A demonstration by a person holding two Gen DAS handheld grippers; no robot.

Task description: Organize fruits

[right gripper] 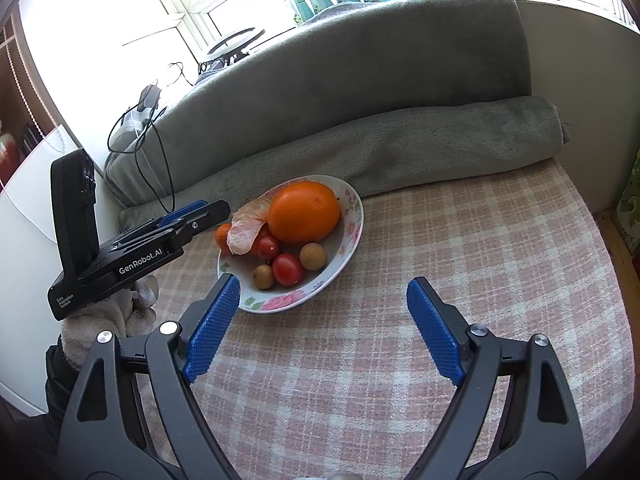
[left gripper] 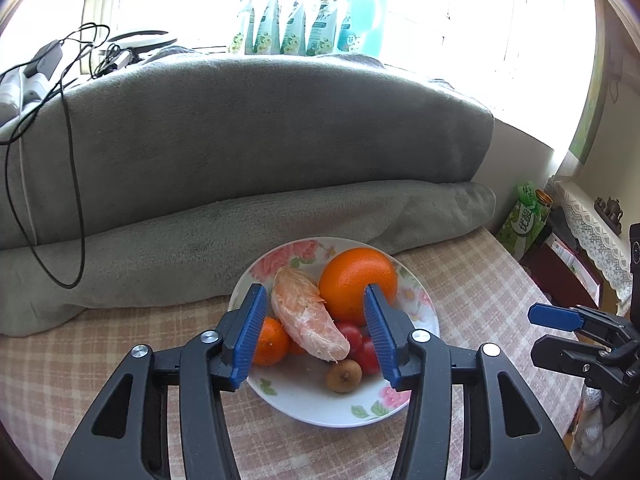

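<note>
Both grippers, left gripper [left gripper: 316, 336] and right gripper [right gripper: 322, 330], fingers spread empty, mandarin [left gripper: 270, 340] half hidden on plate [left gripper: 424, 308]

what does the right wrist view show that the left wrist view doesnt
Only the right wrist view shows a second round brown longan and the white-gloved hand under the left gripper. Only the left wrist view shows the green carton. Both show the floral white plate, large orange and peeled pink pomelo segment.
</note>
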